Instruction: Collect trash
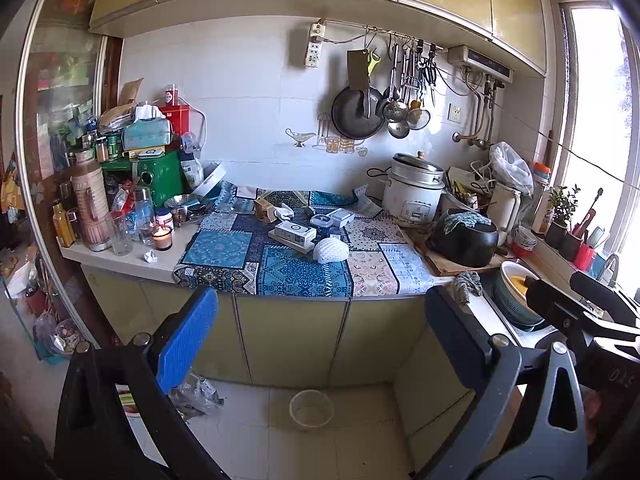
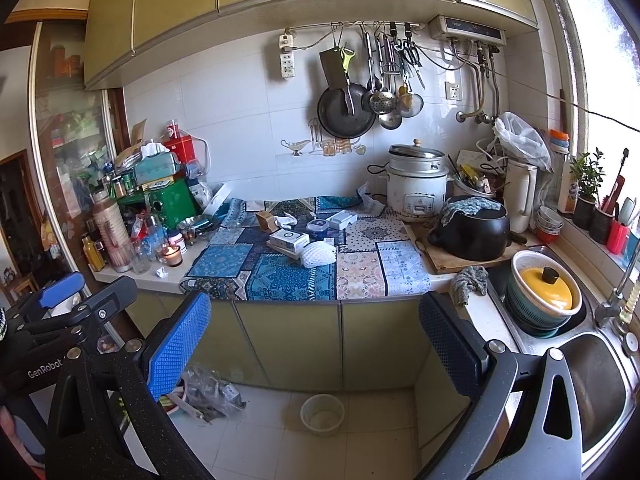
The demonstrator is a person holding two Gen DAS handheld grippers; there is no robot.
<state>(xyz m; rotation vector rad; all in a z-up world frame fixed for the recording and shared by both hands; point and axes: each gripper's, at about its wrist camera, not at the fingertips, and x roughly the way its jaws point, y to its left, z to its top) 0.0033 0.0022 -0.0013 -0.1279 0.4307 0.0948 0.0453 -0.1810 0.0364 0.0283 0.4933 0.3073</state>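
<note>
A white foam fruit net (image 1: pixel 330 250) (image 2: pixel 318 253) lies on the patterned cloth (image 1: pixel 224 250) near the counter's front. A crumpled paper ball (image 1: pixel 150 256) (image 2: pixel 162 272) sits on the bare counter by a lit candle (image 1: pixel 162 236). A crumpled tissue (image 1: pixel 285 211) (image 2: pixel 286 220) and a small brown box (image 1: pixel 262 207) lie farther back. A round plastic container (image 1: pixel 311 409) (image 2: pixel 322 414) stands on the floor. My left gripper (image 1: pixel 320 344) and right gripper (image 2: pixel 316 344) are both open and empty, held back from the counter at cabinet height.
Bottles, jars and tins crowd the counter's left end (image 1: pixel 120 184). A rice cooker (image 1: pixel 416 188), a black pot (image 1: pixel 466 236) on a board and a sink (image 2: pixel 592 384) with a colander are on the right. A crumpled bag (image 2: pixel 208 392) lies on the floor.
</note>
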